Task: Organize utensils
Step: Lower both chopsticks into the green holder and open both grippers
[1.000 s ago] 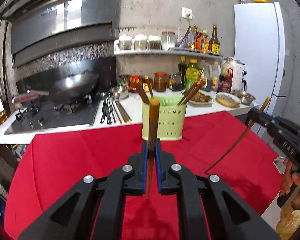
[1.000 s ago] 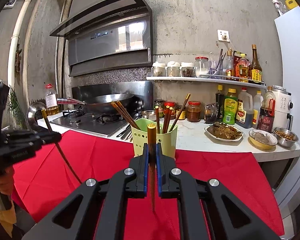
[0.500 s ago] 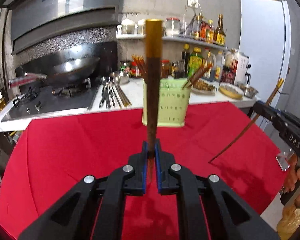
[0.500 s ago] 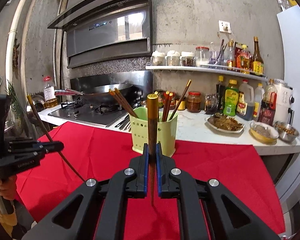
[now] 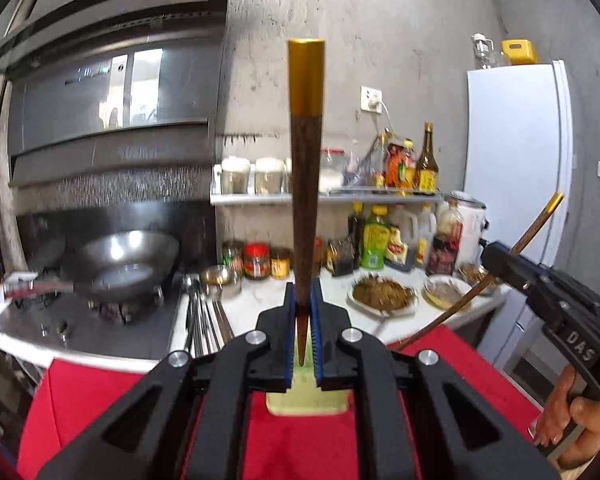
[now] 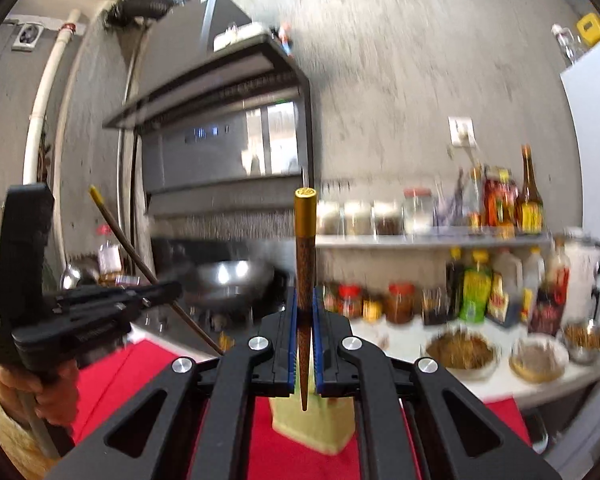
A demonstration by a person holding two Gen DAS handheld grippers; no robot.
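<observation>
We see the left gripper with jaws pinched on a chopstick, upright, gold cap up, dark tapered tip down between the blue pads. Right gripper likewise clamps a second chopstick, also vertical. Both hang above the pale green utensil holder on the red cloth.

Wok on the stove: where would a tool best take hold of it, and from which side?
By the long handle, which juts left of the wok. Come from the left, closing across the handle: the bowl is wide and round, too broad to pinch.
</observation>
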